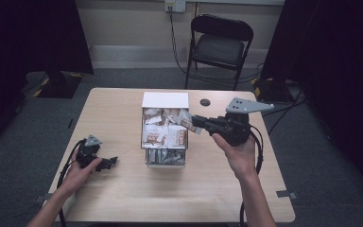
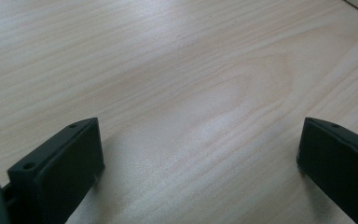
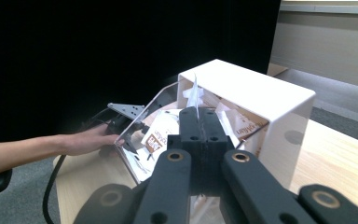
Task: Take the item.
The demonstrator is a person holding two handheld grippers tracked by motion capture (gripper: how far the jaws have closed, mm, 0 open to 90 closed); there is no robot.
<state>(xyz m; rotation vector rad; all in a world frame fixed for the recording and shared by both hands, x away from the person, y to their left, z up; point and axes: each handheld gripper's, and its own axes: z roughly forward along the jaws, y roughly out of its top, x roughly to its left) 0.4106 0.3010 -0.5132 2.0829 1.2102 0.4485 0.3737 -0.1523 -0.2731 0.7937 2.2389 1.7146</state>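
Above the right edge of the clear box, in the high view, the right gripper points leftward across the desk with its jaws pressed together on a packet. The packet hangs just over the box's open top, beside the other sachets inside, so the box lies directly below and slightly left of the gripper tips. The left gripper rests on the desk well apart from the box, to its left, so the right hand is plainly the nearer.

In the left gripper view, the jaws stand spread wide over bare desk with nothing between them.

In the right gripper view, the right gripper pinches the thin packet edge-on, its long axis standing upright out of the jaws. The box sits right behind and beneath it, with the white cover at its far end.
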